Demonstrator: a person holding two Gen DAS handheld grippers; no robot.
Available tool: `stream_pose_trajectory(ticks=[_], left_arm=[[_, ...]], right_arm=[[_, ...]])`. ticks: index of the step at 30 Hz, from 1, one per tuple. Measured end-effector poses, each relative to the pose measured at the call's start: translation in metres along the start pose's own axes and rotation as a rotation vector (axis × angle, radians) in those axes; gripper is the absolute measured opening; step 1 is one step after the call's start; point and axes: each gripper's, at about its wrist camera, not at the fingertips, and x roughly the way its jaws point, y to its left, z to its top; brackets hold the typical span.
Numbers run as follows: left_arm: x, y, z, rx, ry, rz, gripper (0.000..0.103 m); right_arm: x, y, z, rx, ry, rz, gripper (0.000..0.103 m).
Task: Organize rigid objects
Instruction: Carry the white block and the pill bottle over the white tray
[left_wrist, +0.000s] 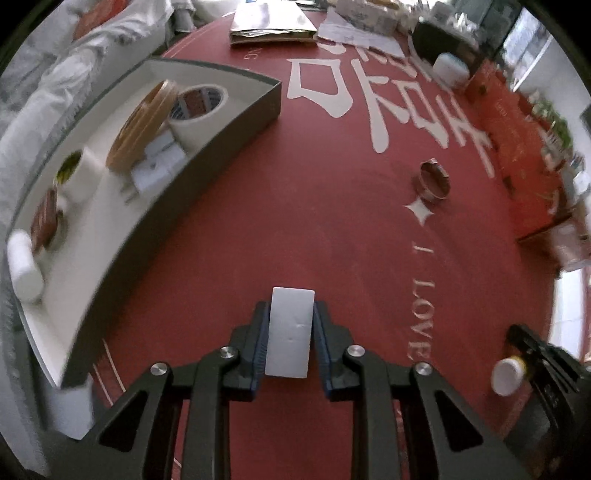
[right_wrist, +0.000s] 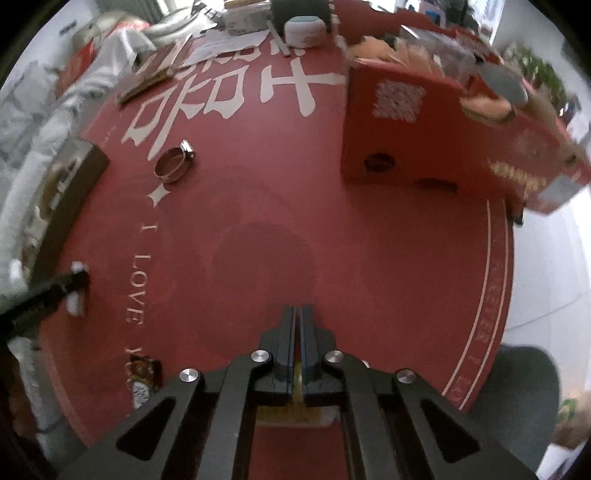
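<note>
My left gripper (left_wrist: 290, 328) is shut on a white rectangular block (left_wrist: 290, 332), held above the red round table. To its left lies an open dark box (left_wrist: 236, 122) with a white inside, holding tape rolls (left_wrist: 199, 103), a white cylinder and small items. A metal hose clamp (left_wrist: 434, 181) lies on the table to the right; it also shows in the right wrist view (right_wrist: 173, 164). My right gripper (right_wrist: 298, 332) is shut on a small bottle with a white cap (left_wrist: 508, 374), whose yellow part (right_wrist: 297, 380) shows deep between the jaws.
A red carton (right_wrist: 424, 140) with soft items stands at the right. Books and papers (left_wrist: 269, 22) and a white jar (right_wrist: 304, 29) lie at the far edge. A small wrapped item (right_wrist: 144, 376) lies near the front left. The table edge (right_wrist: 506, 295) curves on the right.
</note>
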Motion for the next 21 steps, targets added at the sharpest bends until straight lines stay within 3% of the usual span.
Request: stream_pose_trajectory(ticks=[5, 6, 7, 8, 10, 14, 21], left_arm=[[-0.014, 0.017, -0.014, -0.063, -0.028, -0.065, 0.025], [-0.016, 0.021, -0.016, -0.074, -0.035, -0.08, 0.025], [-0.019, 0.023, -0.018, -0.084, -0.041, -0.093, 0.025], [-0.021, 0.026, -0.02, -0.092, -0.047, -0.105, 0.025], [-0.026, 0.029, -0.024, -0.101, -0.06, -0.113, 0.025], [-0.032, 0.034, -0.026, -0.1, -0.07, -0.13, 0.025], [-0.03, 0.043, -0.027, -0.121, -0.064, -0.148, 0.026]], right_arm=[[-0.016, -0.021, -0.002, 0.074, -0.053, 0.068, 0.007], [-0.019, -0.024, -0.002, 0.074, -0.061, 0.066, 0.031], [-0.021, -0.027, -0.003, 0.07, -0.067, 0.057, 0.088], [-0.025, -0.029, -0.005, 0.068, -0.092, 0.056, 0.103], [-0.031, -0.033, -0.009, 0.073, -0.142, 0.042, 0.1], [-0.031, -0.033, -0.008, 0.066, -0.122, 0.057, 0.1], [-0.026, -0.007, -0.025, -0.091, 0.112, 0.094, 0.1]])
